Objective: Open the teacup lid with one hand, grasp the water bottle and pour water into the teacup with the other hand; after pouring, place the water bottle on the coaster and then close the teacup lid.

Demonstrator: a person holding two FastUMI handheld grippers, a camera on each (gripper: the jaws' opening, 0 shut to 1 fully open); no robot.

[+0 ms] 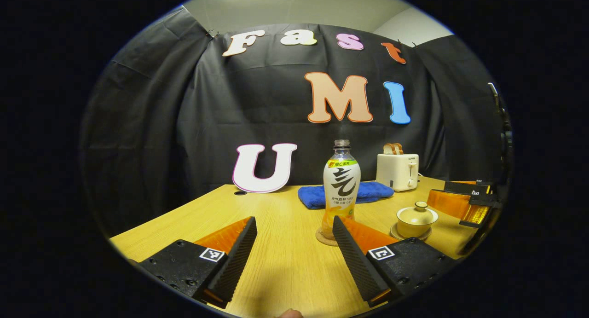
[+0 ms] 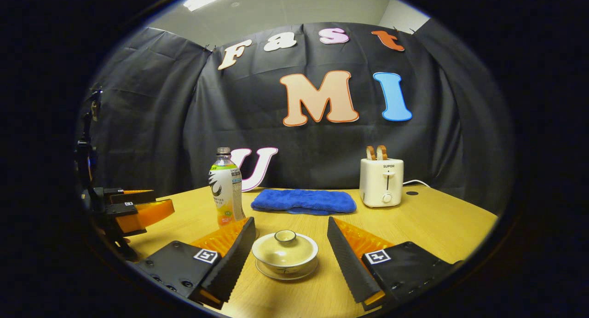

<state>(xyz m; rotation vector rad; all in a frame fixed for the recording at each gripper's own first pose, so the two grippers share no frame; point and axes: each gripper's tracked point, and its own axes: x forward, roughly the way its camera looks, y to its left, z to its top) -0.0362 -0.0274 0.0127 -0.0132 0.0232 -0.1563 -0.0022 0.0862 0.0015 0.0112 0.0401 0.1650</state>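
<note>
bottle (image 1: 341,189) stood upright on a round coaster (image 1: 325,237) on the wooden table (image 1: 285,263), cap off as far as i could tell, label facing the left gripper view. left gripper (image 1: 294,226) hung low over the table w/ fingers spread wide, nothing between them; bottle sat just ahead, closer to its right-hand finger, not touching. teacup (image 1: 416,219) w/ lid (image 1: 420,206) on sat on its saucer (image 1: 411,235) to the right of the bottle, apart from it.

in the right gripper view the right gripper (image 2: 290,230) was spread wide too, one finger either side of the teacup (image 2: 285,253), neither pressing on it. lid (image 2: 285,237) was seated on the cup, knob up. saucer (image 2: 285,272) under it. bottle (image 2: 226,189) stood back and left of the cup.

behind both: folded blue towel (image 2: 303,201) lay flat on the table, white toaster (image 2: 382,182) w/ two slices of toast (image 2: 376,152) sticking up, to the towel's right. other gripper (image 2: 133,207) showed at the far left edge of the right gripper view, off the table surface; couldn't tell more about it from there.
</note>
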